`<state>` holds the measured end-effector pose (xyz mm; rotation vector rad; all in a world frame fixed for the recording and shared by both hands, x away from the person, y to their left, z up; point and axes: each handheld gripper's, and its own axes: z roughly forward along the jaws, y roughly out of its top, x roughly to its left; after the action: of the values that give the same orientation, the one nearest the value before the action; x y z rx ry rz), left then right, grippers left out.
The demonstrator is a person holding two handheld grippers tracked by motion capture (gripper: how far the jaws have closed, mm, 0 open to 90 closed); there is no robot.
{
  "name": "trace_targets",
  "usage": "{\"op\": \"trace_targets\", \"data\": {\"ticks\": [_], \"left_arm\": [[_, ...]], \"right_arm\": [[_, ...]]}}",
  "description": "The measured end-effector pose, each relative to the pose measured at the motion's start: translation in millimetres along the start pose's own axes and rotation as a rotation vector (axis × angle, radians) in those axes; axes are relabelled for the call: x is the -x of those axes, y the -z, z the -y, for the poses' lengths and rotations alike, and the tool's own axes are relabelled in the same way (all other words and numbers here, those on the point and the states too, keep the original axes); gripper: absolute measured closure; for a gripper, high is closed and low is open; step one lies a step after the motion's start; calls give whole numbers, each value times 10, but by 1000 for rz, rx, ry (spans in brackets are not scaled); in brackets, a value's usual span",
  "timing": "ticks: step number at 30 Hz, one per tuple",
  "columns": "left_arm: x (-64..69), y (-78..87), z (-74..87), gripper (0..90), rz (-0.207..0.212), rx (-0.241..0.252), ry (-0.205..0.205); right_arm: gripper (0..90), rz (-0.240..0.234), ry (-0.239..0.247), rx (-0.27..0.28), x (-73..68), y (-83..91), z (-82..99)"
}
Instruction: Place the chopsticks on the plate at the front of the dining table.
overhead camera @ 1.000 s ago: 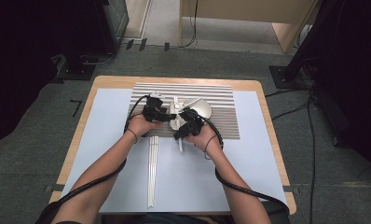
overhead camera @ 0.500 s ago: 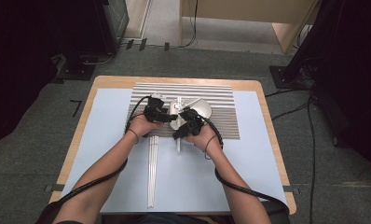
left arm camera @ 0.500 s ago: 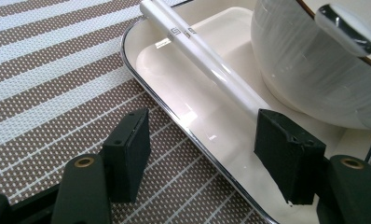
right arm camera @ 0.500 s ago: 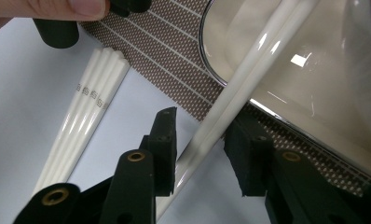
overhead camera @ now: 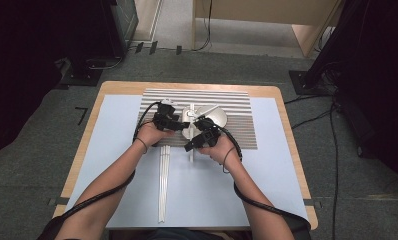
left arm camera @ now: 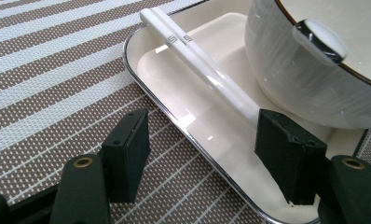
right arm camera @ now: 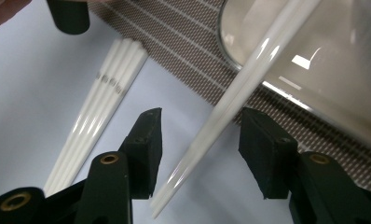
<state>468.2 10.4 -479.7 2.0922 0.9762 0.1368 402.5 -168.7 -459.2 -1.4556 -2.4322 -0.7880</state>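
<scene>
White plastic chopsticks (right arm camera: pixel 230 98), a pair lying side by side, slope off the rim of the cream enamel tray (left arm camera: pixel 174 74) toward the person, their thin tips on the pale blue table sheet (overhead camera: pixel 112 165) just short of the brown striped placemat (overhead camera: pixel 237 100). The right gripper (right arm camera: pixel 200 140) has just been opening its jaws; they now stand apart on either side of the pair without pressing on it, so I judge this a release. To finish well, draw that gripper straight back along the sticks so neither pad nudges them off the tray. The left gripper (left arm camera: pixel 211 144) is narrowly parted, one pad on the placemat and one inside the tray beside the chopsticks' thick ends, holding nothing. A white ceramic bowl with a brown rim (left arm camera: pixel 314 79) sits on the tray, a shiny metal spoon (left arm camera: pixel 321 39) in it. More white chopsticks (right arm camera: pixel 99 107) lie bundled left of the tray. Small square marks are printed near the thick ends; unreadable.
</scene>
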Motion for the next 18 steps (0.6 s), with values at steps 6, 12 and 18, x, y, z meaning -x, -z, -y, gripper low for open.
{"op": "trace_targets", "data": {"ticks": [6,12,18], "left_arm": [[35,15,36,350,9,-6,5],[66,16,57,350,13,-9,6],[81,20,80,350,14,-15,6]], "right_arm": [[450,-3,25,-10,-51,6,104],[401,-1,42,-31,-78,17,196],[385,1,66,-50,-115,19,270]]}}
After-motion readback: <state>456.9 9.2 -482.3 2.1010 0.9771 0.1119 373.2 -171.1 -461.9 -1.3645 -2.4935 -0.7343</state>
